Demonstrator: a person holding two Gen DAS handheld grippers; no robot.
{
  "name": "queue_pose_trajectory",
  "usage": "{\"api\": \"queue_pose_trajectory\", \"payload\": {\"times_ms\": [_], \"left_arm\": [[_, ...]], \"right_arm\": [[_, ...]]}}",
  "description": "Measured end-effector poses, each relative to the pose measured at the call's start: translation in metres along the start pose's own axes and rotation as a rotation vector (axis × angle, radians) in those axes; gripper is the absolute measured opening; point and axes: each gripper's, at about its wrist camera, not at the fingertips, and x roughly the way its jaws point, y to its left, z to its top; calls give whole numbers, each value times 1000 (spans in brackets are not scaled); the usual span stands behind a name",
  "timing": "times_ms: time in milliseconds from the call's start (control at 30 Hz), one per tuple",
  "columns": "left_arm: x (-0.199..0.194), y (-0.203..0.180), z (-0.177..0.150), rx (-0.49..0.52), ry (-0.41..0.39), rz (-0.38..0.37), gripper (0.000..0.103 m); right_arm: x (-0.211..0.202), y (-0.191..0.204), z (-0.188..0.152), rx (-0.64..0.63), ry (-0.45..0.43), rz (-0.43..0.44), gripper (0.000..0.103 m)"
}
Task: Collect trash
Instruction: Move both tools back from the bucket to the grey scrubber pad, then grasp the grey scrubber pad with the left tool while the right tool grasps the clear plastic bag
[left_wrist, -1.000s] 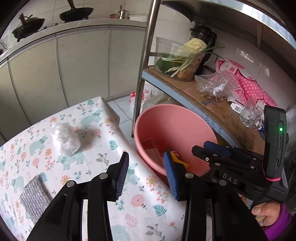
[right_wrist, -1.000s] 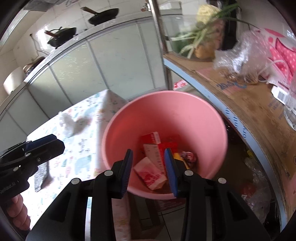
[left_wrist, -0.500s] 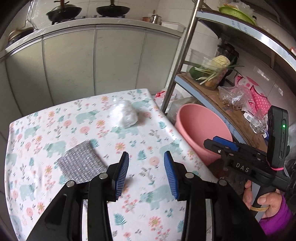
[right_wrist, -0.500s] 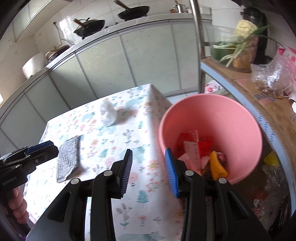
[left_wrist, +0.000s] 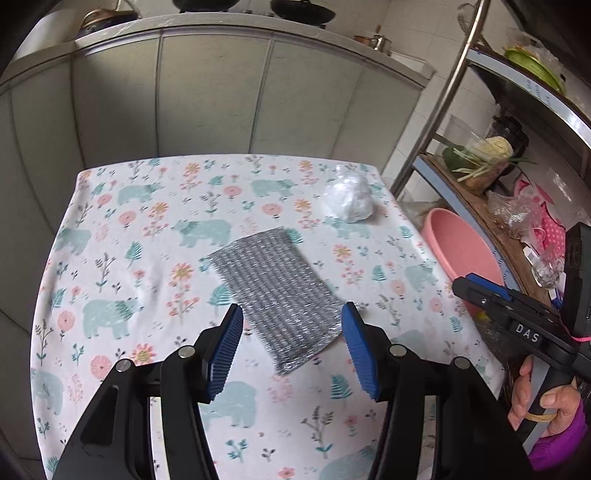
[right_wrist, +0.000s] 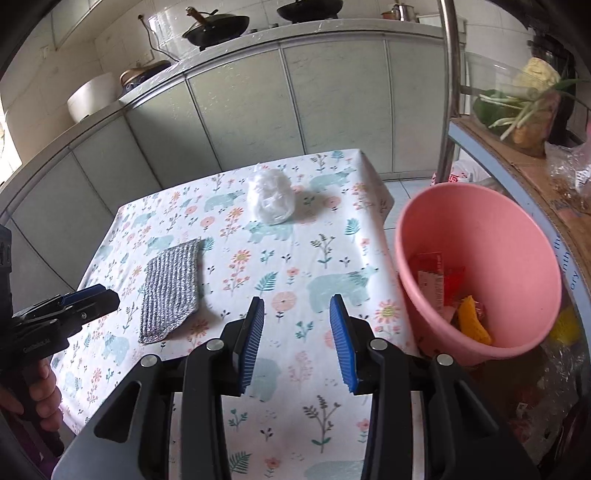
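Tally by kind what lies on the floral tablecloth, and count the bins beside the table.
Silver mesh scouring cloth: 1
Crumpled clear plastic bag: 1
Pink trash bin: 1
Total: 3

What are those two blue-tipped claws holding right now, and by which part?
Nothing. The left gripper has just been opening above the grey cloth, its pads clear of it. The right gripper is open over the table.

Black grippers (left_wrist: 291, 347), ribbed blue pads (left_wrist: 225, 350)
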Motion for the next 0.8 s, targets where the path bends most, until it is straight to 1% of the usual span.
{"api": "queue_pose_trajectory", "payload": {"times_ms": [200, 267, 367, 500, 633, 667, 700, 733, 767, 800], "left_arm": [[9, 20, -3, -39, 22, 35, 55], [15, 23, -3, -52, 31, 35, 55], [27, 21, -1, -60, 53, 33, 55], [45, 14, -1, -38, 77, 54, 54], [57, 14, -1, -55, 95, 76, 53], [58, 14, -1, -60, 88, 84, 50], [58, 13, -1, -57, 82, 89, 44], [59, 13, 0, -51, 85, 97, 42], [60, 12, 0, -43, 78, 113, 36], [61, 12, 0, -37, 76, 126, 25]], "right_arm": [[7, 7, -5, -14, 27, 18, 38], [8, 8, -5, -18, 28, 24, 38], [11, 7, -5, -15, 33, 29, 38], [17, 3, -5, -3, 45, 34, 38], [24, -2, -6, 7, 57, 38, 38], [25, -3, -6, 9, 59, 41, 38], [27, -3, -6, 11, 61, 42, 38], [29, -3, -6, 12, 62, 45, 38], [30, -3, -5, 11, 62, 46, 38], [32, -2, -5, 11, 60, 47, 38]]}}
